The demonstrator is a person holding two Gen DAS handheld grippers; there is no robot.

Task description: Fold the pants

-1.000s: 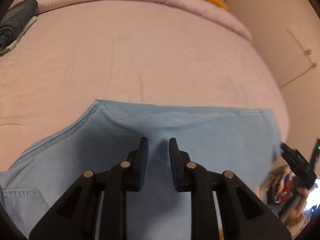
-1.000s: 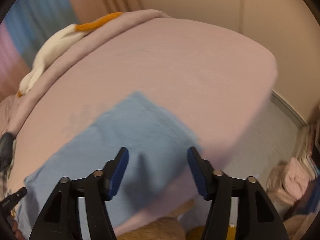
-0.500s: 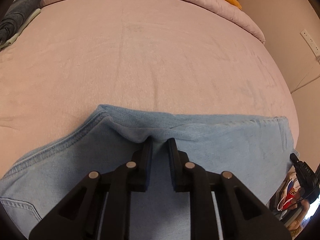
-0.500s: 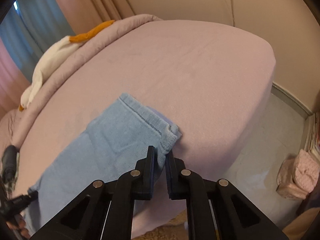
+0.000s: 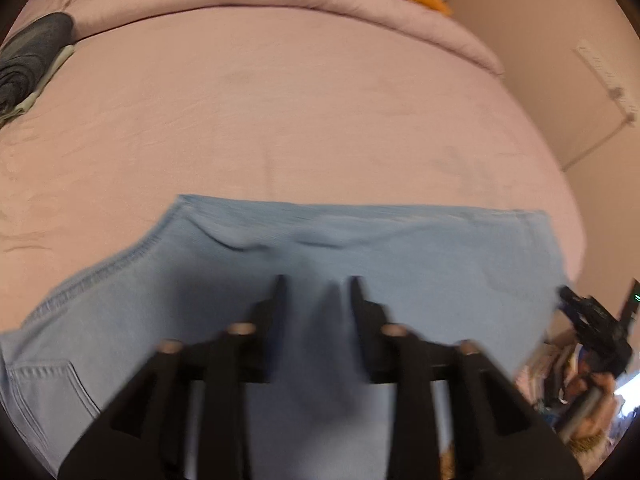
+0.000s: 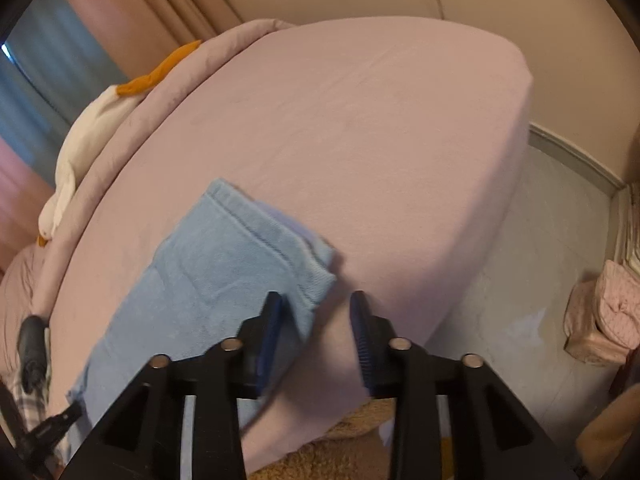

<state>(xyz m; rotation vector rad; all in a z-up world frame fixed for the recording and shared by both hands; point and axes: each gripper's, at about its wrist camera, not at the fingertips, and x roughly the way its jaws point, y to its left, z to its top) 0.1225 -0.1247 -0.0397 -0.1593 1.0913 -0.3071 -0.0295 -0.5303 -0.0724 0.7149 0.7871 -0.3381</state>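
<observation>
Light blue denim pants [image 5: 360,256] lie folded lengthwise on the pink bed [image 5: 280,120], near its front edge. My left gripper [image 5: 316,284] is open and hovers over the middle of the pants, holding nothing. In the right wrist view the hem end of the pants [image 6: 240,264] lies flat on the bed. My right gripper [image 6: 316,300] is open, with its left finger over the hem corner and its right finger over the bare sheet. The right gripper also shows in the left wrist view [image 5: 592,324] at the far right.
A dark folded garment [image 5: 28,60] lies at the bed's far left. A white and orange plush goose [image 6: 92,128] rests on the rolled duvet at the head of the bed. The floor [image 6: 520,312] and a pink bundle [image 6: 604,316] lie right of the bed.
Both grippers were pinched on the pants half a second ago. Both have opened, let go of the fabric and pulled back a little. The pants now lie flatter.
</observation>
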